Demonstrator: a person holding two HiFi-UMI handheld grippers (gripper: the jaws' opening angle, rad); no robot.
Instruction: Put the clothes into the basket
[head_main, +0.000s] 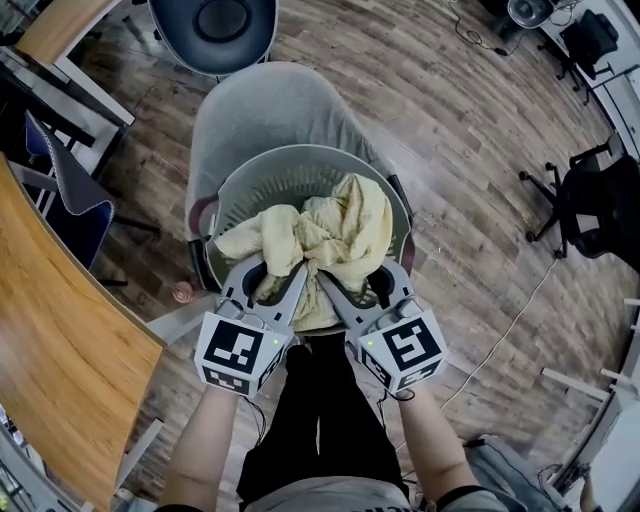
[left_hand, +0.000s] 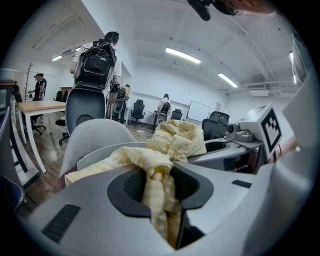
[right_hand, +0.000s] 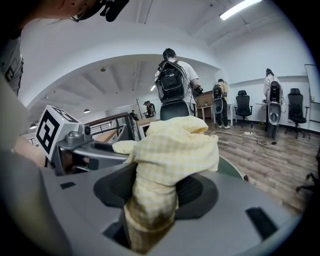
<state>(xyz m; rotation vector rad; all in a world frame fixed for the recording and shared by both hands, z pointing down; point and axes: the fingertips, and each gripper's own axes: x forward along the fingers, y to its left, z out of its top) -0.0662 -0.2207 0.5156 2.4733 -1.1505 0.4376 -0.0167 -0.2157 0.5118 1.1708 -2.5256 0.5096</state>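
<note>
1. Yellow cloth is heaped in the basket, bulging above its rim.
2. At the basket's near edge, the left gripper's jaws pinch a thin fold.
3. Beside it, the right gripper's jaws stand wide, clamping a thick bunch.
4. Wood floor spreads to the right of the basket.

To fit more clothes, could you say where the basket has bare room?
Inside the basket, along its far wall, behind the yellow cloth. The near side is crowded: cloth, left hand-held gripper and right hand-held gripper.
</note>
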